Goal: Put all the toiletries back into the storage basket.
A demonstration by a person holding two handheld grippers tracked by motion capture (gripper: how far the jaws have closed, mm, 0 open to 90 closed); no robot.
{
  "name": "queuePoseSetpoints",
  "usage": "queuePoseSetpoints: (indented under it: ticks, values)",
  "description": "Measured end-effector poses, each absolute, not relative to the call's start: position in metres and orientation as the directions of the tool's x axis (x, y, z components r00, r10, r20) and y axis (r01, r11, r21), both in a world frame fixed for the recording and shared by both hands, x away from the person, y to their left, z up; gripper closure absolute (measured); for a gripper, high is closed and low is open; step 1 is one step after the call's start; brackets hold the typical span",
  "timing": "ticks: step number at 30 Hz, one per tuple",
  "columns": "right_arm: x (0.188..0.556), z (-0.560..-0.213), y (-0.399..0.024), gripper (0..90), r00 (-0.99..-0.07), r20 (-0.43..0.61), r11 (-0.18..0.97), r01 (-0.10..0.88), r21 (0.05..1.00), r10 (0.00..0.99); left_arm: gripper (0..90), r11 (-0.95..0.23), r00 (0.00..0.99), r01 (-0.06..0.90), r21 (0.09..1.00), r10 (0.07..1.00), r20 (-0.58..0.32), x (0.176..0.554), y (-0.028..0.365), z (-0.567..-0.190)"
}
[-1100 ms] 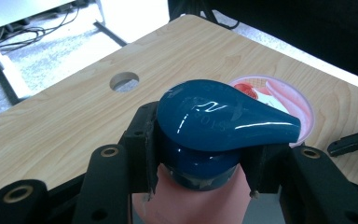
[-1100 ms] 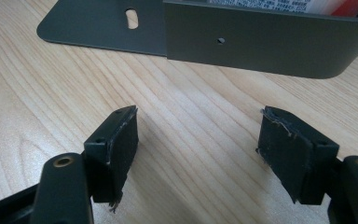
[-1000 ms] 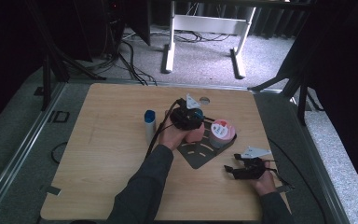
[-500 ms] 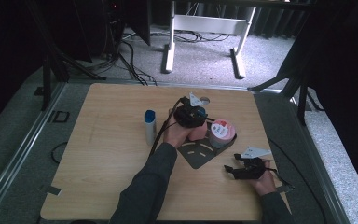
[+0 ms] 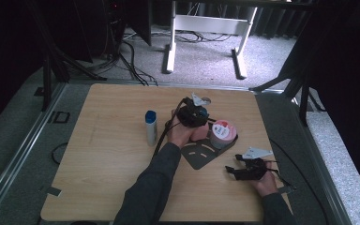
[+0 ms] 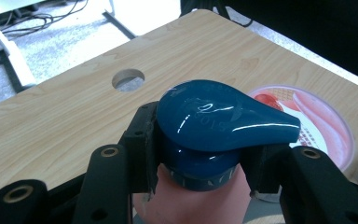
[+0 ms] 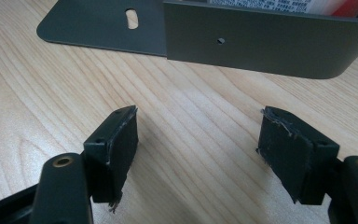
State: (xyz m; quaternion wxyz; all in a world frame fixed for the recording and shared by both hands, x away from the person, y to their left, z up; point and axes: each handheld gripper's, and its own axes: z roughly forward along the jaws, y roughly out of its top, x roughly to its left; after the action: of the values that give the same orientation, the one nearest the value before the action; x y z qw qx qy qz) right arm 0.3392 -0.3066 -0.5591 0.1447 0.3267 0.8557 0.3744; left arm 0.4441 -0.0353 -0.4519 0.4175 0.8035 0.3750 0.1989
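Left gripper (image 6: 200, 154) in the middle of the left gripper view, jaws squeezed on the neck of a pink bottle (image 6: 196, 200) under its shiny blue pump cap (image 6: 219, 119). In the high view, bottle at the center of the wooden table (image 5: 103, 159), just left of a round pink tub (image 5: 223, 132) on a dark metal bracket (image 5: 199, 154). Right gripper (image 7: 198, 140) low on the wood at the lower right, jaws wide apart, holding nothing. White tube with blue cap (image 5: 150, 126) standing left of center.

Bottle (image 5: 150, 127) left of bracket (image 5: 198, 156), tub (image 5: 222, 133) on bracket
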Motion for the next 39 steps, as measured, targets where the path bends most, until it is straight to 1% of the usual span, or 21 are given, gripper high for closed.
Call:
queuePoseSetpoints:
  ticks: [4,9,13,19,24,39]
  values:
    - [0.339,-0.559,-0.307,28.0,-0.744,-0.002,0.506,0.451,0.735,0.668,52.5,-0.355,0.625,0.448,0.821,0.78,-0.004,0.448,-0.037,-0.453]
    - [0.339,-0.559,-0.306,28.0,-0.744,-0.002,0.505,0.452,0.735,0.668,52.6,-0.373,0.624,0.442,0.816,0.781,0.019,0.451,-0.045,-0.451]
    - [0.339,-0.559,-0.306,28.0,-0.744,-0.002,0.505,0.453,0.735,0.668,52.5,-0.368,0.62,0.443,0.817,0.785,0.017,0.454,-0.049,-0.45]
    - [0.339,-0.559,-0.306,28.0,-0.744,-0.002,0.505,0.452,0.735,0.668,52.5,-0.369,0.604,0.455,0.81,0.797,0.024,0.457,-0.053,-0.454]
    - [0.339,-0.559,-0.306,28.0,-0.744,-0.003,0.506,0.452,0.735,0.668,52.5,-0.351,0.586,0.467,0.811,0.81,0.013,0.461,-0.056,-0.46]
    - [0.339,-0.559,-0.307,28.1,-0.745,-0.004,0.506,0.45,0.736,0.668,52.5,-0.333,0.55,0.468,0.819,0.835,0.025,0.46,-0.063,-0.461]
